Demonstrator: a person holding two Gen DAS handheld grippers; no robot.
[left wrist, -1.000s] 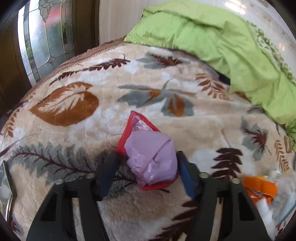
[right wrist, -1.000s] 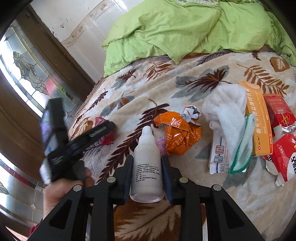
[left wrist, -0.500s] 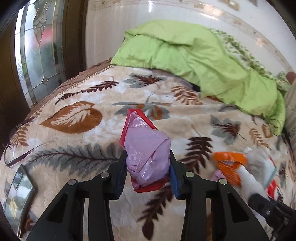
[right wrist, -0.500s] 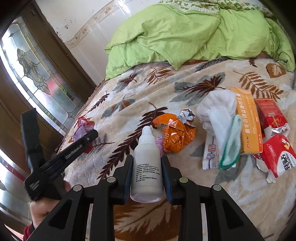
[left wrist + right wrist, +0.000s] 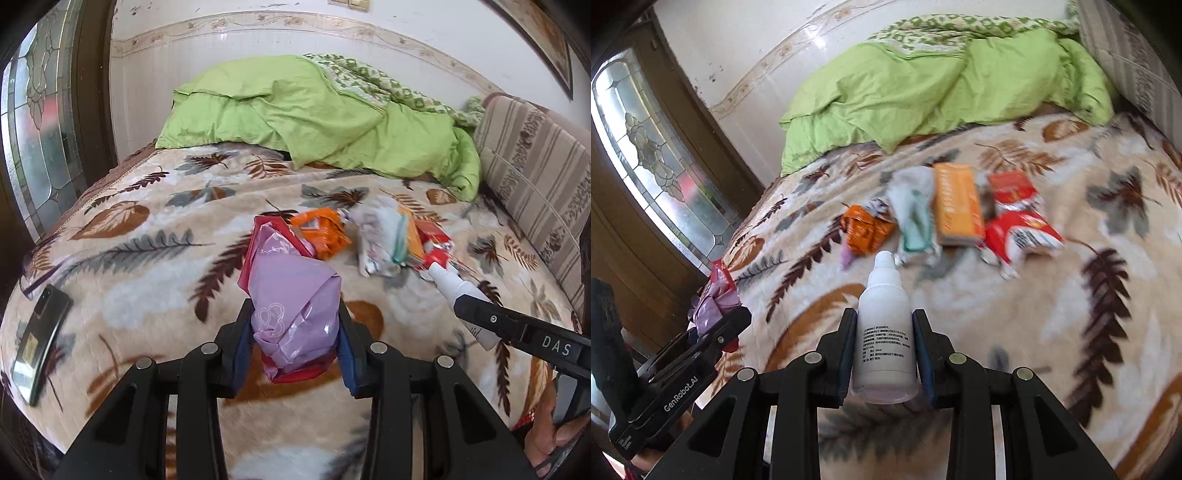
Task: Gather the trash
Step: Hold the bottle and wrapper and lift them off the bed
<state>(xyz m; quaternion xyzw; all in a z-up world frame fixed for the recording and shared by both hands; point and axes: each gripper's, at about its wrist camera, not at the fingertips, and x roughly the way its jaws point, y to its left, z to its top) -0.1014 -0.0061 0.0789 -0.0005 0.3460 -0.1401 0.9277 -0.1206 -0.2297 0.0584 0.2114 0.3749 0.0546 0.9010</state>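
My left gripper (image 5: 293, 306) is shut on a crumpled purple-and-red wrapper (image 5: 288, 273) and holds it above the leaf-patterned blanket (image 5: 147, 280). In the right wrist view that wrapper (image 5: 714, 299) shows at the left edge of the bed. My right gripper (image 5: 883, 314) is shut on a small white dropper bottle (image 5: 884, 350), nozzle pointing forward. The bottle (image 5: 448, 282) also shows at the right of the left wrist view. On the blanket beyond lie an orange wrapper (image 5: 864, 229), a white cloth with a green edge (image 5: 912, 206), an orange box (image 5: 956, 203) and red packets (image 5: 1019, 229).
A dark phone (image 5: 40, 332) lies near the blanket's left edge. A green duvet (image 5: 314, 118) is heaped at the far end. A striped cushion (image 5: 535, 177) lines the right side, and a stained-glass door (image 5: 653, 155) stands left of the bed. A person's hand (image 5: 550, 435) shows at the lower right.
The left jaws closed on the purple-and-red wrapper and lifted it off the blanket. Both grippers pulled back from the bed with their items, so the trash pile looks farther away.
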